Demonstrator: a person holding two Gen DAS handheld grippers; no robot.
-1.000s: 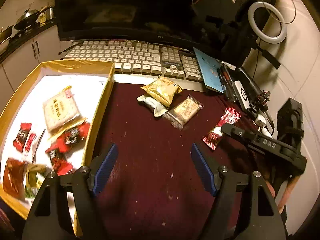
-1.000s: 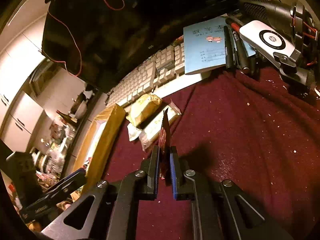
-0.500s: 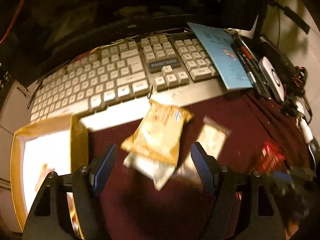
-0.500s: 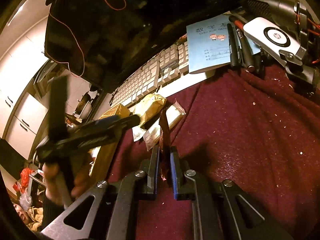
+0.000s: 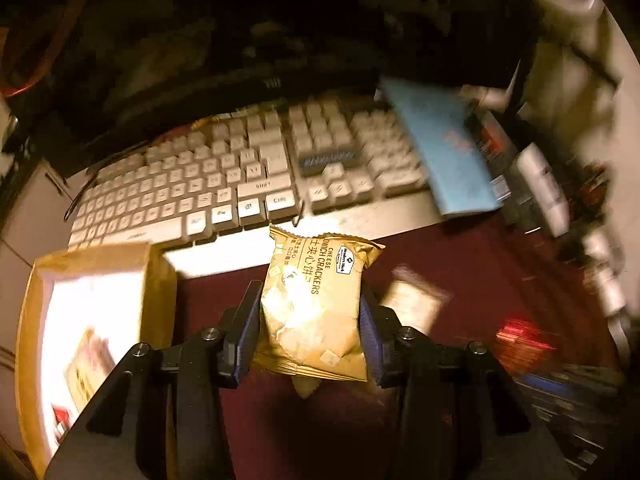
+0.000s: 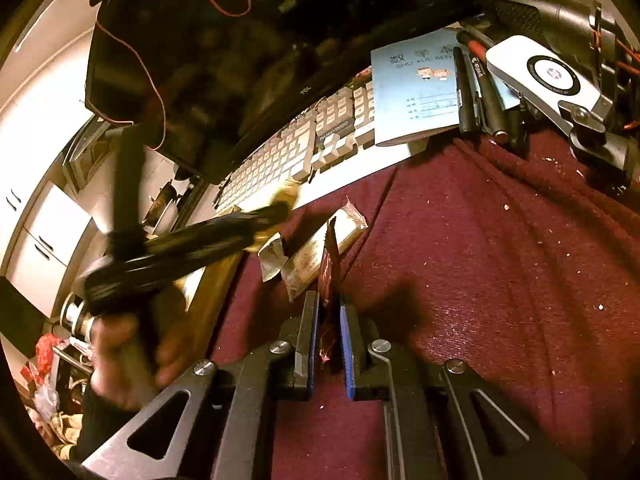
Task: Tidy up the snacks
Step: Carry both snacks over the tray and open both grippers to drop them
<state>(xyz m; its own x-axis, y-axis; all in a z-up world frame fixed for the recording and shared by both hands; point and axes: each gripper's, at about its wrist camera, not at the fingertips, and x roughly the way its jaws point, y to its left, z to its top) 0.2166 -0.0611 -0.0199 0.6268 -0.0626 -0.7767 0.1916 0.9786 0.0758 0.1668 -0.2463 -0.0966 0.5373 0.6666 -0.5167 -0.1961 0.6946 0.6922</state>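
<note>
A yellow cheese cracker packet [image 5: 320, 332] sits between the blue pads of my left gripper [image 5: 311, 296], whose jaws are closing and press on both its sides. Under it, the tip of a pale packet [image 5: 304, 392] pokes out. My right gripper [image 6: 328, 302] is shut on a thin red snack packet [image 6: 330, 264] held edge-on above the maroon cloth. A clear biscuit packet [image 6: 320, 248] and a white packet [image 6: 272, 256] lie just ahead of it. The yellow box [image 5: 160, 280] with a white inside stands at the left and holds several snacks. A blurred red packet [image 5: 520, 336] lies at the right.
A white keyboard [image 5: 224, 184] and a dark monitor [image 6: 192, 40] close off the back. A blue notebook [image 5: 440, 152], pens [image 6: 468, 92] and a white device [image 6: 544, 76] crowd the back right. A person's hand [image 6: 120, 360] holds the left gripper handle.
My left gripper went forward from beside the box to the snack pile, and its jaws narrowed onto the yellow cracker packet. The right gripper stayed still with the red packet.
</note>
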